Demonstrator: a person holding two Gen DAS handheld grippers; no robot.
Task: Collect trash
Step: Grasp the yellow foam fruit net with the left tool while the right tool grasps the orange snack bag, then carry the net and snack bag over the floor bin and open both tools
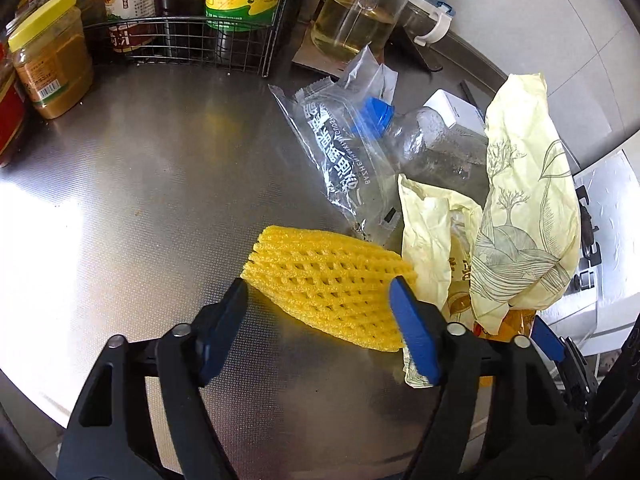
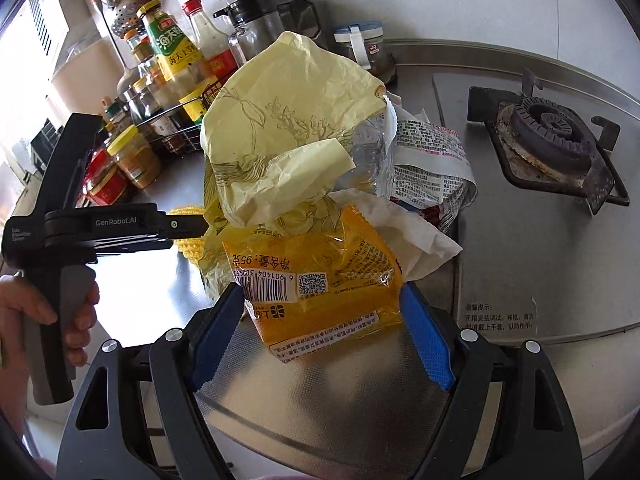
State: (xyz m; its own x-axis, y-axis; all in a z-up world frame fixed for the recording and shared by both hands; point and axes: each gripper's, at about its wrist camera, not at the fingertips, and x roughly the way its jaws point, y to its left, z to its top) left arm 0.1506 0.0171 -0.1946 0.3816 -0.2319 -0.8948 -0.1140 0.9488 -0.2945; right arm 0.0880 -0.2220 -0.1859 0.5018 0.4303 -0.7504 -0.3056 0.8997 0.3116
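Note:
A pile of trash lies on the steel counter (image 1: 140, 200). A yellow foam fruit net (image 1: 328, 284) sits between the fingers of my open left gripper (image 1: 320, 292); contact is unclear. Behind it lie a clear printed wrapper (image 1: 340, 160), a crushed plastic bottle with a blue cap (image 1: 432, 144) and crumpled pale-yellow paper (image 1: 524, 208). My right gripper (image 2: 322, 300) is open around an orange snack packet (image 2: 320, 280). Above it are the yellow paper (image 2: 288, 128), a white-red printed wrapper (image 2: 428, 160) and white paper (image 2: 420, 236). The net's edge (image 2: 186, 240) shows beside the left gripper body (image 2: 100, 224).
A wire rack (image 1: 180, 28) with sauce bottles, a yellow-lidded jar (image 1: 52, 56) and an oil bottle (image 1: 356, 20) stand at the counter's back. A gas burner (image 2: 552, 136) sits on the right. Jars and bottles (image 2: 172, 52) line the back left.

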